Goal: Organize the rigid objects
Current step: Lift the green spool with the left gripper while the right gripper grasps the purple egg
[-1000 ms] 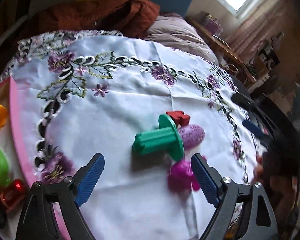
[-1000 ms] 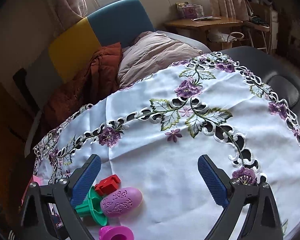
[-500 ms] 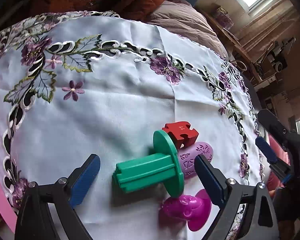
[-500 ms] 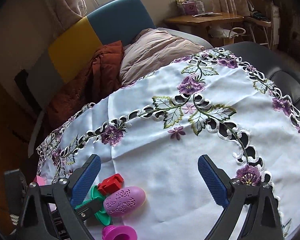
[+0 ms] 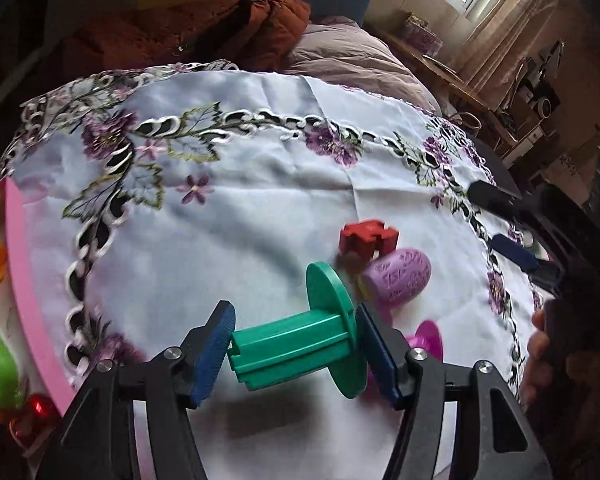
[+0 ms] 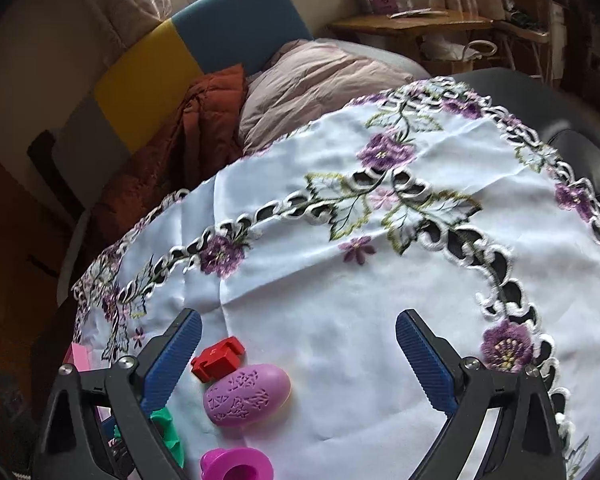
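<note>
Now your left gripper (image 5: 294, 350) clamps green plastic spool-shaped toy with round flange (image 5: 300, 344) endwise, pads on shaft end and flange face; shadow beneath suggests it's just off white embroidered tablecloth (image 5: 240, 216). Likely bound for pink-rimmed tray (image 5: 28, 300) at left. Your right gripper (image 6: 298, 358) hangs wide open, empty, near purple patterned egg (image 6: 247, 394) and red block (image 6: 217, 358).

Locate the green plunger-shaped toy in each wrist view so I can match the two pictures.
Left wrist: green plunger-shaped toy lies low and central, its stem and disc clamped between the fingers of the left hand-held gripper.
Right wrist: only a green edge shows at bottom left, behind the finger of the open right hand-held gripper.
Shared landmark: the purple patterned egg.
</note>
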`<state>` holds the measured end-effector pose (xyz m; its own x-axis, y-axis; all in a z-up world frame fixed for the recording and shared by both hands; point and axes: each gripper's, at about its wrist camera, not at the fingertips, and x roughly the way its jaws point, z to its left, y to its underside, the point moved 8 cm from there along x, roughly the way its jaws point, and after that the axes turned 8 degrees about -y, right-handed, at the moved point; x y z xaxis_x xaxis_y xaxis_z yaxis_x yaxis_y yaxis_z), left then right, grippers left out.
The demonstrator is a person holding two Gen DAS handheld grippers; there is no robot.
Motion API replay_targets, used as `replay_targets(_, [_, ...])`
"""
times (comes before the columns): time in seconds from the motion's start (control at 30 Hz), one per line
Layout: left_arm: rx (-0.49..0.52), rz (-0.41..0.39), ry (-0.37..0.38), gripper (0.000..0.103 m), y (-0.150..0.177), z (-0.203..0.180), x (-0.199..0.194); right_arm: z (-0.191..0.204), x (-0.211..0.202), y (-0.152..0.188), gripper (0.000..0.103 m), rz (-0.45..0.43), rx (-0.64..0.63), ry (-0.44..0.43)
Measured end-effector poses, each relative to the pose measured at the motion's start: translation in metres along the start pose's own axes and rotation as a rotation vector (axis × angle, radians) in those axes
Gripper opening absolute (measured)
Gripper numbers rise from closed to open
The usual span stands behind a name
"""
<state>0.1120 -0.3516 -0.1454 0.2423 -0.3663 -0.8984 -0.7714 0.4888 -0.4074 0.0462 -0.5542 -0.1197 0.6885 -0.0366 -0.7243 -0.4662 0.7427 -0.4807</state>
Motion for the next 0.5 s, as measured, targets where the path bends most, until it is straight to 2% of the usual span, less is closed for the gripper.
replay_targets(0.2, [0.038,-0.036,-0.033,0.063,0.034,0.004,-0.014,0.016,0.02,0.018,0.102,0.111,-0.081,-0.022])
replay_targets(0.3, [0.065,-0.022,-0.044,0.064,0.048,0.002,-0.009,0.031,0.029,0.028,0.103,0.159,-0.175,-0.02])
replay_targets(0.5, [0.062,-0.053,-0.03,0.064,0.05,0.001,-0.01,0.045,0.047,0.051,0.103,0.241,-0.338,0.034])
